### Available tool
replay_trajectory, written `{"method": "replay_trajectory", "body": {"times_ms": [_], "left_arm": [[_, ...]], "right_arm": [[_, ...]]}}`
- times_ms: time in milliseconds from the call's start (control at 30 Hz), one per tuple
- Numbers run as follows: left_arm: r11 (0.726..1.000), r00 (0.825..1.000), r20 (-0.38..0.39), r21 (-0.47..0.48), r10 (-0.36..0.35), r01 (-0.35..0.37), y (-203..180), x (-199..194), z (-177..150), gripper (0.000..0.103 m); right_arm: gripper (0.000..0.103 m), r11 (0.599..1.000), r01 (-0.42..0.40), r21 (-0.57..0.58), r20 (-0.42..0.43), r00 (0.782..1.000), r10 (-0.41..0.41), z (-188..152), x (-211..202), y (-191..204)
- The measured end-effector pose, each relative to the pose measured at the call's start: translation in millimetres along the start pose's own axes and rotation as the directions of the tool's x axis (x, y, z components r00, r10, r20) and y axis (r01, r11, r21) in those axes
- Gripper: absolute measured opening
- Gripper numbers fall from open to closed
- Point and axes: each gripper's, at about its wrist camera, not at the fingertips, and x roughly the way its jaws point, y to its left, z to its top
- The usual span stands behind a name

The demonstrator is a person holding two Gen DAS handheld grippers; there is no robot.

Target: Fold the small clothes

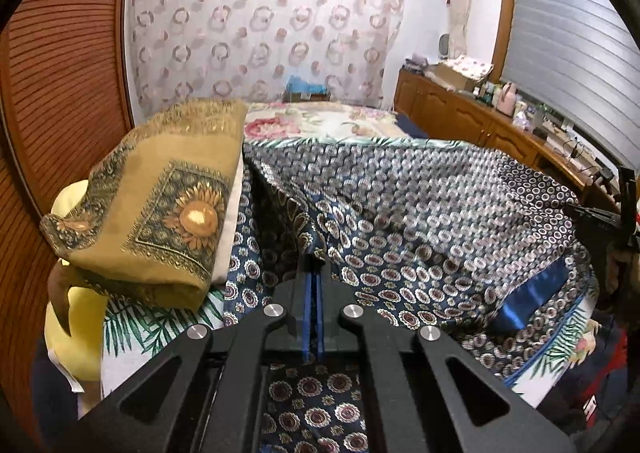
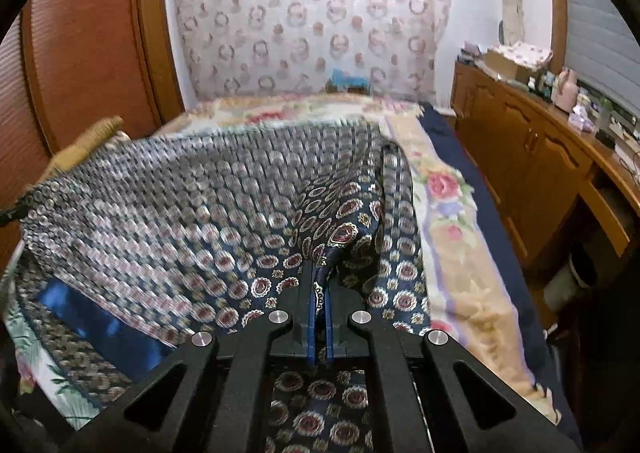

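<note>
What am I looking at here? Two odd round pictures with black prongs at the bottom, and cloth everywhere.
There is no robot: a person holds a two-finger clamp in each hand, each with a wide-angle camera looking along its fingers. One picture comes from the left gripper, the other from the right gripper. Both are shut on the navy patterned scarf, which is spread over a bed. A folded tan scarf lies to the left. The far part looks blurred.
</note>
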Motion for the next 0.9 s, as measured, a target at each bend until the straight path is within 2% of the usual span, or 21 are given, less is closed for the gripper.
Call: {"method": "replay_trajectory", "body": {"times_ms": [133,333,533,600,633,667,733,833,900], "left_arm": [[0.999,1.000,0.016,-0.026,-0.027,0.027,7,-12,1,0.003],[0.999,1.000,-0.004,-0.039,-0.010,0.010,16,-14,-15,0.003],[0.998,0.997,-0.053,-0.043,0.052,-0.055,23,3,-25,0.003],[0.997,0.997,-0.060,-0.053,0.050,-0.053,25,5,-28,0.003],[0.997,0.997,-0.064,-0.057,0.047,-0.050,26,6,-30,0.005],[0.997,0.997,-0.066,-0.056,0.049,-0.053,27,5,-31,0.013],[0.997,0.996,-0.062,-0.053,0.059,-0.063,27,4,-33,0.021],[0.996,0.996,-0.064,-0.068,0.060,-0.065,28,1,-36,0.028],[0.994,0.996,-0.067,-0.083,0.063,-0.068,33,-1,-40,0.028]], "right_arm": [[0.003,1.000,-0.015,-0.026,0.019,1.000,0.016,1,-25,3],[0.003,0.999,-0.031,-0.035,-0.007,0.999,0.031,-20,-43,1],[0.003,0.999,-0.022,-0.031,-0.061,0.998,0.020,-33,-28,-2],[0.003,0.999,-0.024,-0.022,-0.074,0.997,0.022,-33,-21,-2],[0.003,1.000,-0.023,-0.020,-0.076,0.997,0.021,-32,-19,-2],[0.003,1.000,-0.023,-0.017,-0.077,0.997,0.021,-30,-15,-4],[0.003,1.000,-0.024,-0.012,-0.074,0.997,0.023,-28,-12,-4],[0.003,1.000,-0.024,-0.014,-0.066,0.998,0.023,-30,-17,-5],[0.008,1.000,-0.028,-0.010,-0.058,0.998,0.028,-32,-22,-5]]}}
